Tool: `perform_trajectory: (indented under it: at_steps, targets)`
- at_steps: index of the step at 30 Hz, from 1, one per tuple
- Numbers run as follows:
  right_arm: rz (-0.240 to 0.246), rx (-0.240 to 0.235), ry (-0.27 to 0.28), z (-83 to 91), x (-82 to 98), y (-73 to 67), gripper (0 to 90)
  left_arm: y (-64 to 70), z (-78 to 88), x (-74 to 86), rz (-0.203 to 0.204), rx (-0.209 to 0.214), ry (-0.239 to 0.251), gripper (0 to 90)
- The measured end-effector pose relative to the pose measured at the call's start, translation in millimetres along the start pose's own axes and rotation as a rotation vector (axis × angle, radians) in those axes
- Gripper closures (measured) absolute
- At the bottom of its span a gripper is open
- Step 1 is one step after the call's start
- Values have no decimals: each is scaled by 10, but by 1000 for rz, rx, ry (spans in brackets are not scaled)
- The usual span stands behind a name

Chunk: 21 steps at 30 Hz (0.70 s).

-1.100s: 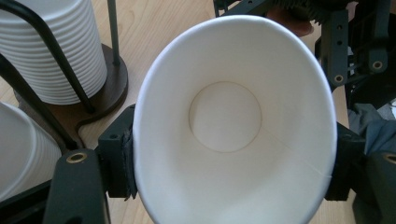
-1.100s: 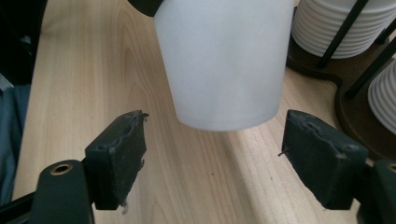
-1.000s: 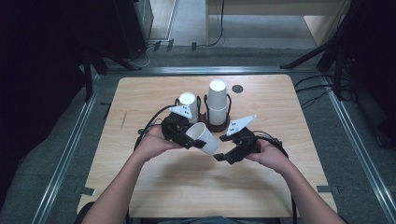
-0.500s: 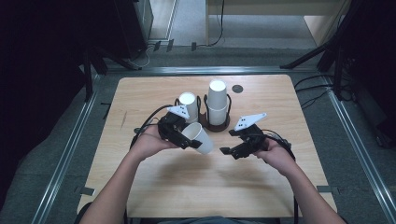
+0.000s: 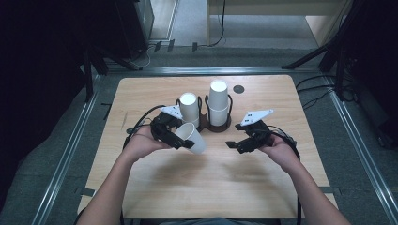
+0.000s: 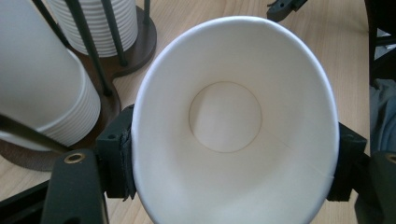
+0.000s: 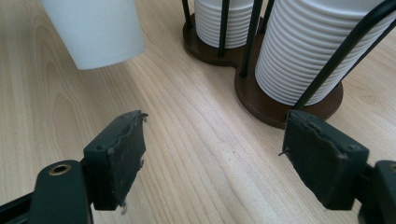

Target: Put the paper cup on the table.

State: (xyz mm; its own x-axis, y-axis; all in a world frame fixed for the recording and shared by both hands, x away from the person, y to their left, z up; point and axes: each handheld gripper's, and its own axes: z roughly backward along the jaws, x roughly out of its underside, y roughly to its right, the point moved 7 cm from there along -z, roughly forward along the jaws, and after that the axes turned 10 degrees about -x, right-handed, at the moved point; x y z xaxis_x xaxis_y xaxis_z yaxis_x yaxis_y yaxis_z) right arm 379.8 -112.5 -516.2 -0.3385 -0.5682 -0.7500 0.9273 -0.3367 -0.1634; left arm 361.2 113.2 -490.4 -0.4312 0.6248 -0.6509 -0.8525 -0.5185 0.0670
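My left gripper (image 5: 177, 136) is shut on a white paper cup (image 5: 191, 138), held tilted above the table with its base pointing right. In the left gripper view the cup's (image 6: 233, 126) open mouth faces the camera, and both pads (image 6: 116, 158) press its rim into an oval. My right gripper (image 5: 233, 144) stands open a short way to the right of the cup, with nothing between its pads (image 7: 119, 154). The cup's base (image 7: 98, 32) shows ahead of it at the upper left.
A brown wire holder (image 5: 218, 125) stands at the table's middle back with two stacks of white cups (image 5: 189, 107) (image 5: 218, 99). It is close behind both grippers. A small black disc (image 5: 239, 88) lies behind it. Bare wood lies in front of the hands.
My right gripper has drawn back to the right, away from the cup, and the gap between them has widened. The left hand and its cup have barely moved.
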Motion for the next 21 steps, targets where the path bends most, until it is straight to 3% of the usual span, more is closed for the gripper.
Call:
perform_trajectory:
  at_steps: [21]
  targets:
    - [-2,-1,4,62,-17,136,218,-278,222,273,83,-62,14,245]
